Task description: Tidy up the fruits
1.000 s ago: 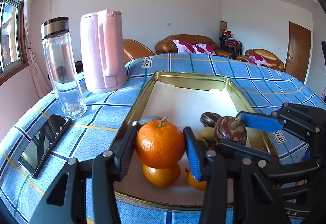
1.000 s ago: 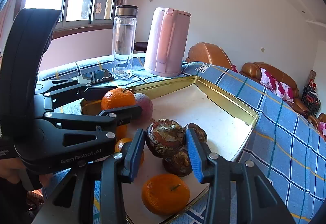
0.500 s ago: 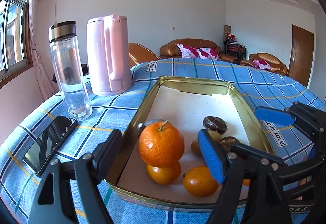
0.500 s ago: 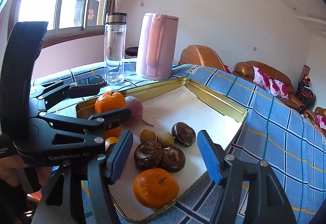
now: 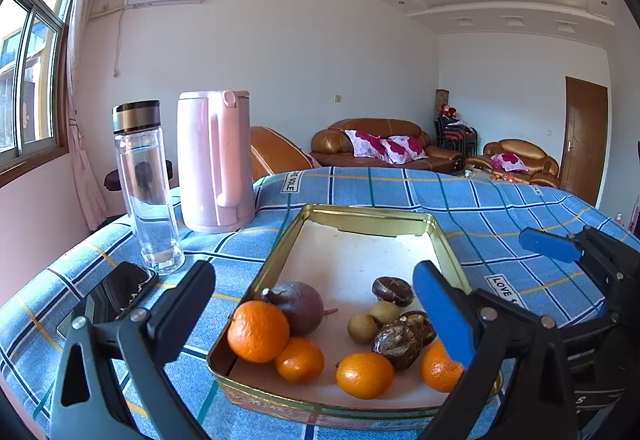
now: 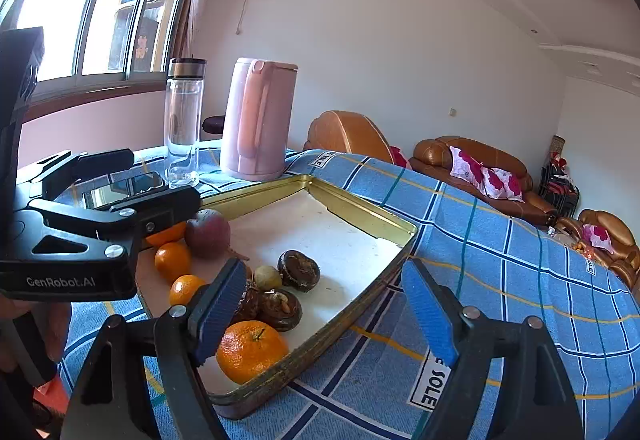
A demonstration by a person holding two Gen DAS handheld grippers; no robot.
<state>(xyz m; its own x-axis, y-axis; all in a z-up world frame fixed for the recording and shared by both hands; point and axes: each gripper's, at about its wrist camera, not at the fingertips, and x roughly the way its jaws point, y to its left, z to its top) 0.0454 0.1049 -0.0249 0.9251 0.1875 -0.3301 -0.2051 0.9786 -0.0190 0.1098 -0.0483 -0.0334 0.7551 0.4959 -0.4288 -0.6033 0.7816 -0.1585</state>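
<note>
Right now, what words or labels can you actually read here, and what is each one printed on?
"GenRobot.AI": side of the left gripper.
"LOVE SOLE": white label on the blue checked tablecloth, partly hidden here; other such labels are cut off or tilted.
Printing on the tray's outer wall: too blurred to read.

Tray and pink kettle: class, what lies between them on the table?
Only bare checked tablecloth lies between the tray and the pink kettle, seen in the left wrist view.

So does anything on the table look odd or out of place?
Nothing spilled or tipped. The one oddity is an orange resting on top of another orange at the tray's near left corner, where it could roll. The bottle and kettle stand upright.
</note>
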